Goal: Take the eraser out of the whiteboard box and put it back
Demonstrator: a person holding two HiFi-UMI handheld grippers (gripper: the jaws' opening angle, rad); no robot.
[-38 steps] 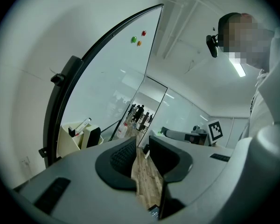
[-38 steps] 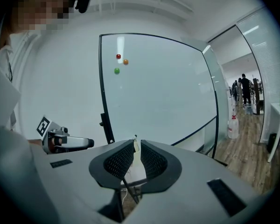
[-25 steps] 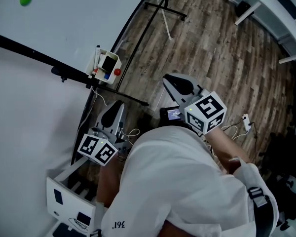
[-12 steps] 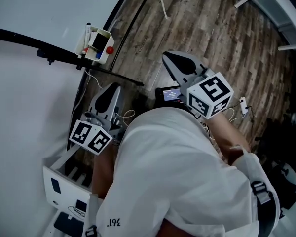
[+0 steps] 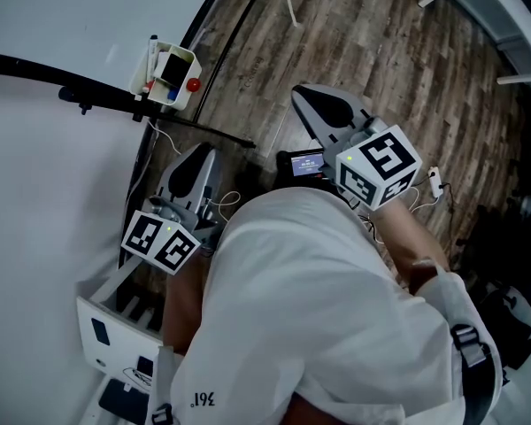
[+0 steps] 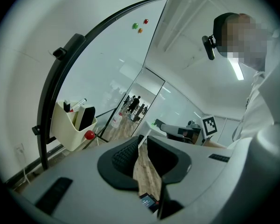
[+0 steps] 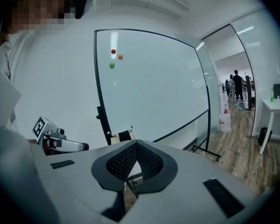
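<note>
Right claw [image 7: 136, 143] has closed empty; left claw [image 6: 144, 140] part-open, empty. Eraser [image 6: 87, 117] remains in box [image 6: 67, 135]; extraction pending.

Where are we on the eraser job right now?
Done: nothing I can confirm; the eraser sits in the whiteboard box. In hand: nothing. The left tongs are open and empty, the right tongs shut and empty, both away from the box. Left: probably the whole take-out and return.
</note>
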